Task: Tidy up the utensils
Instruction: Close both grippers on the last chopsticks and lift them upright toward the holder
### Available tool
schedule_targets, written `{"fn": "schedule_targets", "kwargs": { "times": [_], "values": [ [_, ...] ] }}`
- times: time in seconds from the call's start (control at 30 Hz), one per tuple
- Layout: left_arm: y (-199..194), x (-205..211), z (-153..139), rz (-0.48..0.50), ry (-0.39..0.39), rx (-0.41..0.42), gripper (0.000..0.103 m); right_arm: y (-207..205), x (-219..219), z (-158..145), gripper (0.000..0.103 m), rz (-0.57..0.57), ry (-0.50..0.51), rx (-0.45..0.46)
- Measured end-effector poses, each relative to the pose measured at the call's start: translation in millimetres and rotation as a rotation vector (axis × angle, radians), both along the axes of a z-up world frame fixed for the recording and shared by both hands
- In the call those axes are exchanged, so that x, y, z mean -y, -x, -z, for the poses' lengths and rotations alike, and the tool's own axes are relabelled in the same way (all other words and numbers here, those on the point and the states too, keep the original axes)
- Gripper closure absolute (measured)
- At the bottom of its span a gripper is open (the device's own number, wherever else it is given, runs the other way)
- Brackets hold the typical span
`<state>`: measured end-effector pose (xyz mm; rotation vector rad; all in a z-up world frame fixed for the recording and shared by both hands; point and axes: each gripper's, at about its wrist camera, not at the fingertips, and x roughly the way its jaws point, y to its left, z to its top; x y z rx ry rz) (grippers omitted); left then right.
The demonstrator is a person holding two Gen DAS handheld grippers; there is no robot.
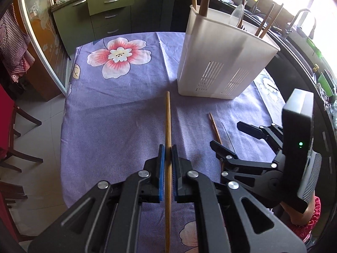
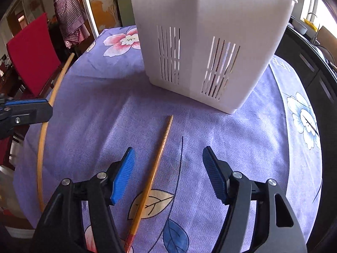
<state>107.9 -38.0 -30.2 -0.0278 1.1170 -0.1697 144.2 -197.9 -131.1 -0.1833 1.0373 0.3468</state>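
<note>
My left gripper point(image 1: 167, 147) is shut on a long wooden stick point(image 1: 167, 116), held above the purple flowered tablecloth point(image 1: 118, 113); the stick also shows in the right wrist view point(image 2: 56, 86). A white slotted utensil holder point(image 1: 223, 61) stands on the table ahead and right, with several wooden utensils and a spoon in it; in the right wrist view it point(image 2: 210, 42) is close ahead. My right gripper point(image 2: 168, 158) is open, low over a wooden chopstick point(image 2: 155, 168) that lies on the cloth between its fingers. In the left wrist view the right gripper point(image 1: 229, 135) sits to the right, over the chopstick point(image 1: 214, 128).
Green kitchen cabinets point(image 1: 109, 12) stand beyond the table. A red chair point(image 2: 31, 52) stands off the table's left edge. A dark counter with a sink and tap point(image 1: 303, 21) runs along the right side.
</note>
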Motion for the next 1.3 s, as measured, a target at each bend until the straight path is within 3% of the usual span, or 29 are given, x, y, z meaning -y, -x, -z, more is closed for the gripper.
{"fn": "schedule_targets", "kwargs": {
  "times": [0.23, 0.4, 0.57, 0.67, 0.8, 1.03, 1.3],
  "values": [
    [3, 3, -3, 0.020, 0.010, 0.007, 0.097, -1, -4, 9, 0.049, 0.000, 0.001, -0.010],
    [3, 3, -1, 0.019, 0.010, 0.003, 0.097, -3, 7, 8, 0.067, 0.022, 0.004, -0.023],
    [3, 4, -1, 0.021, 0.011, 0.000, 0.097, -1, 3, 7, 0.068, 0.016, 0.021, -0.010],
    [4, 7, 0, 0.027, 0.009, 0.000, 0.097, 1, -2, 7, 0.087, -0.011, -0.004, -0.018],
    [4, 9, -1, 0.034, 0.008, 0.004, 0.097, -4, 7, 7, 0.095, -0.004, -0.094, -0.063],
    [5, 11, -3, 0.044, 0.014, 0.008, 0.097, 2, 34, -18, 0.096, 0.029, -0.203, -0.018],
    [11, 14, -15, 0.061, 0.023, 0.038, 0.097, 38, 64, -61, 0.096, 0.043, -0.299, 0.129]
  ]
}}
